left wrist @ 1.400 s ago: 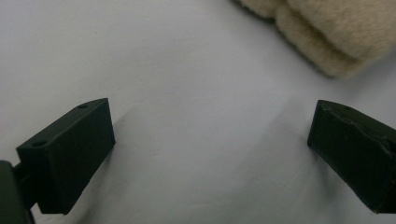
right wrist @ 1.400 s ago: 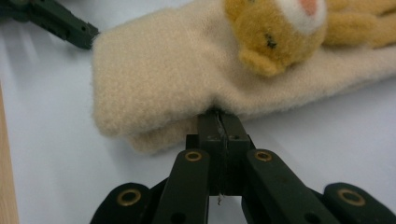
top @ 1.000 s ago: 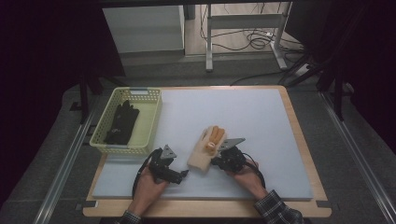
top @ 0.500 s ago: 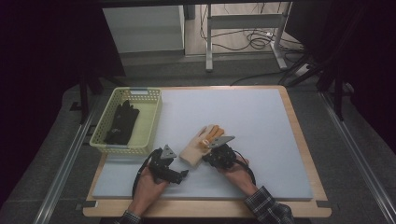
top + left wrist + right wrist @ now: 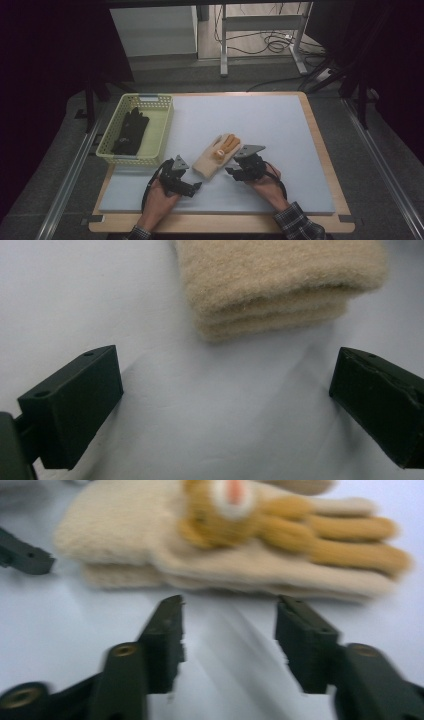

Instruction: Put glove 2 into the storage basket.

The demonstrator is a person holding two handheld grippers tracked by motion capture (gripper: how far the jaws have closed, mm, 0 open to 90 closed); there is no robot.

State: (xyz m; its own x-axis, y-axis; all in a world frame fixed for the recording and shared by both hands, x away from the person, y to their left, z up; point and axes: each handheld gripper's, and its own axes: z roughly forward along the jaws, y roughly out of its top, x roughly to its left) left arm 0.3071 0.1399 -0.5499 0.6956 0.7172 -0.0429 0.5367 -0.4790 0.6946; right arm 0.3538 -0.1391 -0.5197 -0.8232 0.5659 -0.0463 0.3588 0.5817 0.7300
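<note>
A pair of beige fleece gloves [image 5: 216, 156] with orange fingers and a small animal face lies stacked flat on the pale blue mat [image 5: 260, 120]. My left gripper [image 5: 191, 176] rests at the cuff end, open wide; in the left gripper view its jaws [image 5: 225, 375] flank bare mat just short of the cuff [image 5: 280, 285]. At the gloves' right side is my right gripper [image 5: 231, 168]. Its jaws have just been opening and stand apart [image 5: 230, 605] with nothing between them, the gloves [image 5: 225, 545] lying just beyond the tips.
A yellow-green plastic basket [image 5: 129, 159] stands at the mat's left edge with black gloves [image 5: 131, 132] inside. The wooden table rim [image 5: 320, 145] frames the mat. One jaw of the left gripper [image 5: 22, 555] shows at the left of the right gripper view.
The right gripper, shut at the gloves before, has opened and drawn slightly back from them. The gloves now lie flat on the mat. The left gripper has stayed put.
</note>
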